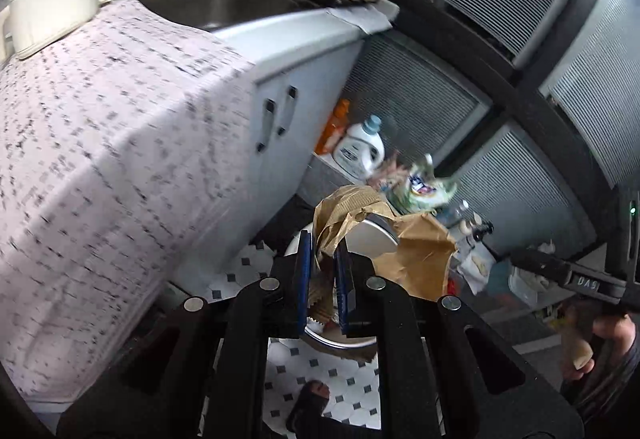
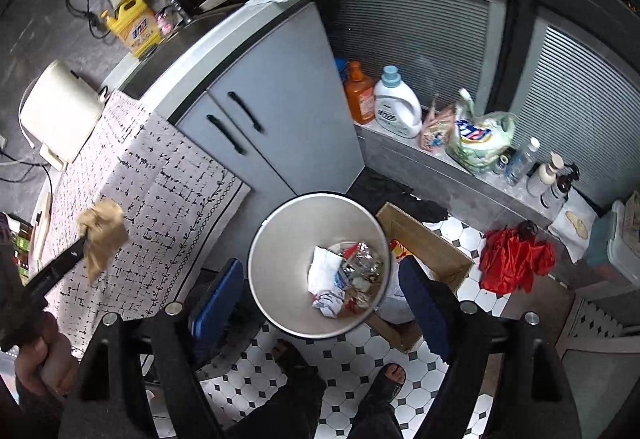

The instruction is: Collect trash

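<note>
Dim, even light; left view motion-blurred (edges fisheye-bent).

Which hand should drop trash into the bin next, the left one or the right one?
Left. The left gripper is shut on the crumpled brown paper, so it has trash to drop. The right gripper is open and empty above the trash bin, holding nothing to throw in.
</note>
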Demonstrator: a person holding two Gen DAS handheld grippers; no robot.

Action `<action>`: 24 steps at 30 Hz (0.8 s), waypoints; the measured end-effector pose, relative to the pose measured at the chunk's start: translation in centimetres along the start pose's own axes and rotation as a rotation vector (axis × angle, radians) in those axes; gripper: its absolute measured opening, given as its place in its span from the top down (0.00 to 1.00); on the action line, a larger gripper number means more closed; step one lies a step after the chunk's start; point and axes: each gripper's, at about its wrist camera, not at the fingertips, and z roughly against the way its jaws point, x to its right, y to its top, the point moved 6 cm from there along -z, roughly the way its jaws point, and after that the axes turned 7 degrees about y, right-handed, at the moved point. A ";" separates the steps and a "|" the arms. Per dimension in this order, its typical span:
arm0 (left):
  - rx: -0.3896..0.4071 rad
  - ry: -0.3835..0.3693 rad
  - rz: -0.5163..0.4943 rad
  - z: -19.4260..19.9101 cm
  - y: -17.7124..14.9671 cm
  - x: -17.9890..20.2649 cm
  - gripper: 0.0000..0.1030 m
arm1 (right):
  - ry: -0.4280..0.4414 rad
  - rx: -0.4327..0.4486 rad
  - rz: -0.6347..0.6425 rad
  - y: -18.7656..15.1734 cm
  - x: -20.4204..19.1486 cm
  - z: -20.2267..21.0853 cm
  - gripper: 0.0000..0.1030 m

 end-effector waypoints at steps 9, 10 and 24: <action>-0.067 -0.028 -0.057 -4.1 -2.4 7.1 0.89 | -0.003 0.054 -0.007 -1.0 4.4 5.2 0.23; -0.078 -0.033 -0.056 -4.8 -2.6 7.7 0.89 | -0.008 0.057 -0.010 -1.2 4.9 5.8 0.23; -0.096 0.029 -0.019 -5.4 -3.2 9.8 0.37 | 0.039 0.073 -0.038 -2.4 7.8 7.5 0.23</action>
